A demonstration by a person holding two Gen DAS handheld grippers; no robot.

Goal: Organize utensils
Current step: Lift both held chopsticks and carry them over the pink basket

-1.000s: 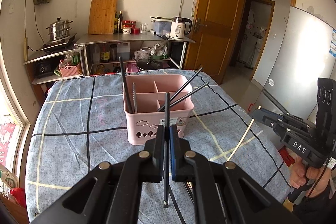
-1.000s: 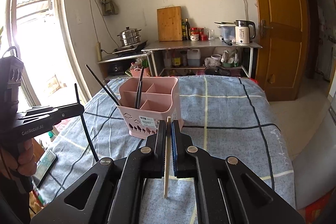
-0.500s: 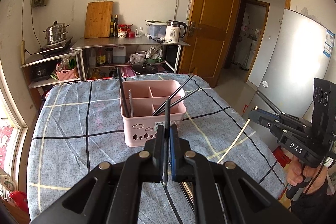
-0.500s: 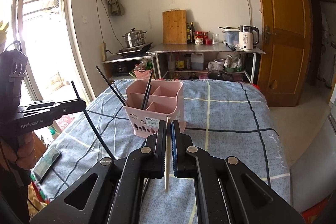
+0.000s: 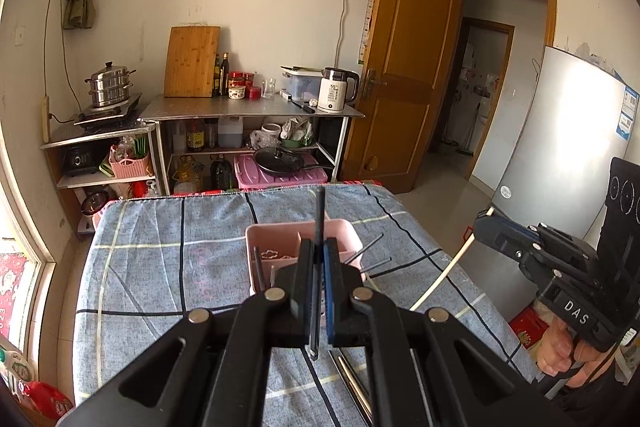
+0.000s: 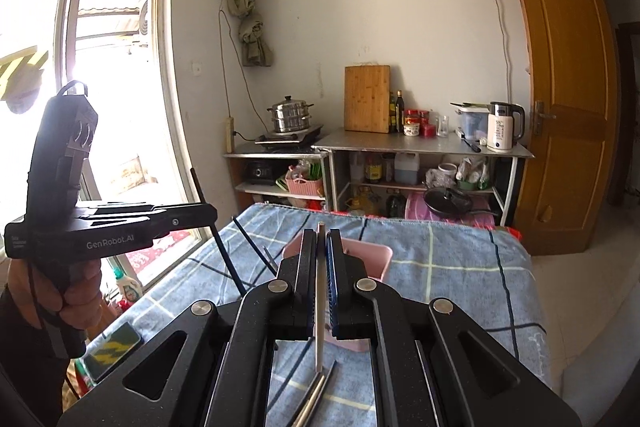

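Chopsticks are pinched upright in both claws, presumably so each can drop tip-first into a slot. Left claw (image 5: 319, 267) is clamped on a black chopstick (image 5: 319, 215), with the pink caddy (image 5: 280, 239) just beyond at twelve o'clock on the checked bench (image 5: 160, 267). Right claw (image 6: 321, 259) is clamped on a pale chopstick (image 6: 319, 307), the same caddy partly hidden behind its fingers. Black chopsticks already in the caddy lean out toward two o'clock. Metal utensils (image 6: 316, 395) lie on the bench at six o'clock, awaiting sorting.

We see a home kitchen: steamer pot (image 5: 107, 85) at ten o'clock, kettle (image 5: 336, 90) and cutting board (image 5: 192, 62) at twelve, fridge (image 5: 560, 163) at three.
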